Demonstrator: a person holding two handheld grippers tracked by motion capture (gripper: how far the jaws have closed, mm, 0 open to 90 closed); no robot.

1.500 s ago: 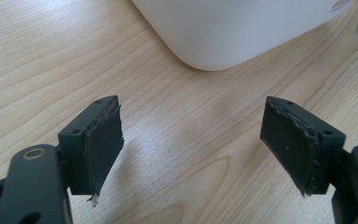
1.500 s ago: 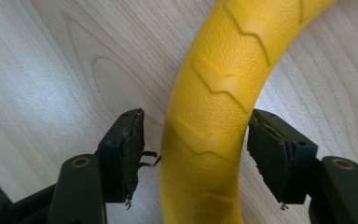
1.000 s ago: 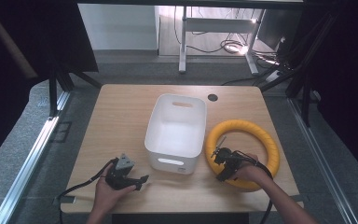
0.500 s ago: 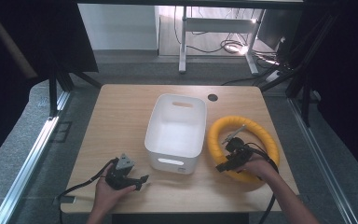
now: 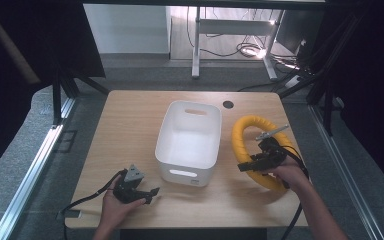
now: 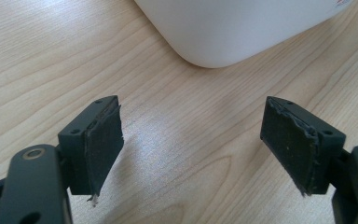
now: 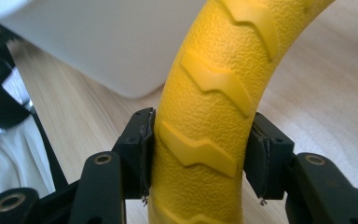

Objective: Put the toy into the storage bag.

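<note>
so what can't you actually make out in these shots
- Yellow ring, high view: its near arc is hidden under the right gripper and hand.
- White bin, left gripper view: cut off by the top edge.
- Left gripper, high view: jaws too small to judge.

bin [image 5: 189, 137] stands mid-counter [image 5: 130, 120], nearer the front edge than the back. ring [image 5: 252, 145] lies just right of the bin, toward the right edge. right gripper [image 5: 252, 164] sits on the ring's front-left arc. left gripper [image 5: 147, 192] rests near the front-left corner, before the bin.
</note>
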